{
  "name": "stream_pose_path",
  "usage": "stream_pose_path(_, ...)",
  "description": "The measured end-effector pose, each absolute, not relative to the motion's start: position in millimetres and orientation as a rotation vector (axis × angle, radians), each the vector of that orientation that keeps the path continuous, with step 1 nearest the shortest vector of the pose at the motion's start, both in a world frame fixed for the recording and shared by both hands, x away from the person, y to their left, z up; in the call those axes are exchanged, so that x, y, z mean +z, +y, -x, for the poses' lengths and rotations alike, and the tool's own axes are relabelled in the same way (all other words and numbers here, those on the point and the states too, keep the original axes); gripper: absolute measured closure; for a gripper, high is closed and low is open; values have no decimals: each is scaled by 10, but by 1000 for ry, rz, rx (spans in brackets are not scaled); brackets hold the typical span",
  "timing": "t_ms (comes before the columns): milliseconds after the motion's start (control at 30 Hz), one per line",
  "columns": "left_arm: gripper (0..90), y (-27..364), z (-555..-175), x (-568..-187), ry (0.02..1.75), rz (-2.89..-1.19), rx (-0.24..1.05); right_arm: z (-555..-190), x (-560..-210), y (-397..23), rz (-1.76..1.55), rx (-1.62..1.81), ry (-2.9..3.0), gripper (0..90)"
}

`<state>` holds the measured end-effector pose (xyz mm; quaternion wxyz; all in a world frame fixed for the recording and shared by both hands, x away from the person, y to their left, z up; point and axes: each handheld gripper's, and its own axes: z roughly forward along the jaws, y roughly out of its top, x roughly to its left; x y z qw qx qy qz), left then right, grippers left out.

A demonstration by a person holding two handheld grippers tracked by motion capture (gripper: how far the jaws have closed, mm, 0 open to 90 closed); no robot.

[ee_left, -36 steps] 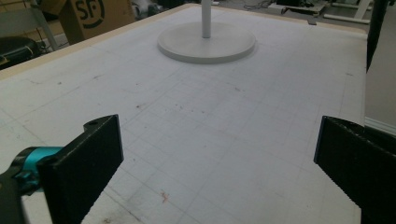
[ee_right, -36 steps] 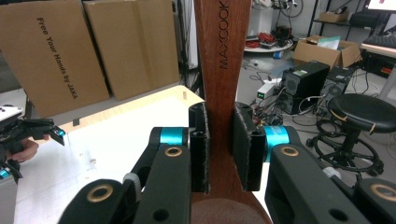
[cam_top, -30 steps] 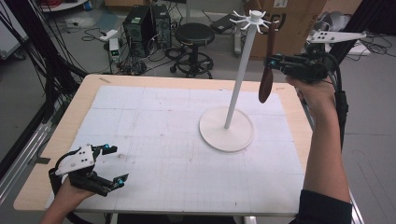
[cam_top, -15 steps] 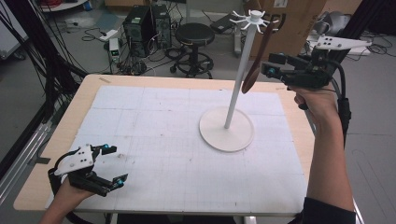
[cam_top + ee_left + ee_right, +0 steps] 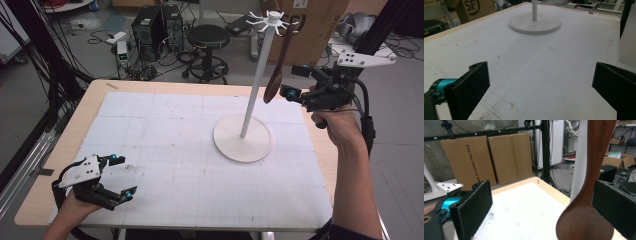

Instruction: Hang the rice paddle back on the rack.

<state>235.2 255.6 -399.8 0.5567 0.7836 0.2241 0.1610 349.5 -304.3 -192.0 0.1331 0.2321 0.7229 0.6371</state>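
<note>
Dark brown wooden spoon [image 5: 278,65] hangs from white pronged stand [image 5: 248,100], long axis near vertical, bowl down. Right tool [image 5: 295,82] jaws just opened, spread, spoon between, unpinched. Left tool [image 5: 120,175] spread over surface [image 5: 165,150].

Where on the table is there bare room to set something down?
The mat is bare between the left gripper and the stand, and along the front edge. It is crowded at the far right, where the spoon hangs beside the right gripper.
</note>
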Motion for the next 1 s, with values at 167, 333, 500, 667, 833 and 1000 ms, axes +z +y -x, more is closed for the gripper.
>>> stream_pose_path(167, 19, 2556, -2351, -3997, 531, -1846, 380, -3427, -2009, -3048, -669, 1804, 2139, 13)
stream_pose_path(333, 19, 2547, -2351, -3994, 533, -1847, 382, -3354, -2128, -3003, -664, 1737, 2197, 14)
stream_pose_path(500, 19, 2544, -2353, -3989, 531, -1846, 381, -3328, -2276, -2925, -672, 1651, 2272, 14)
stream_pose_path(667, 19, 2552, -2354, -3986, 534, -1843, 382, -3312, -2427, -2882, -676, 1604, 2327, 14)
stream_pose_path(833, 19, 2555, -2355, -3983, 535, -1841, 382, -3282, -2557, -2861, -677, 1558, 2374, 14)
stream_pose_path(1000, 19, 2563, -2356, -3977, 536, -1836, 381, -3229, -2666, -2844, -652, 1533, 2431, 17)
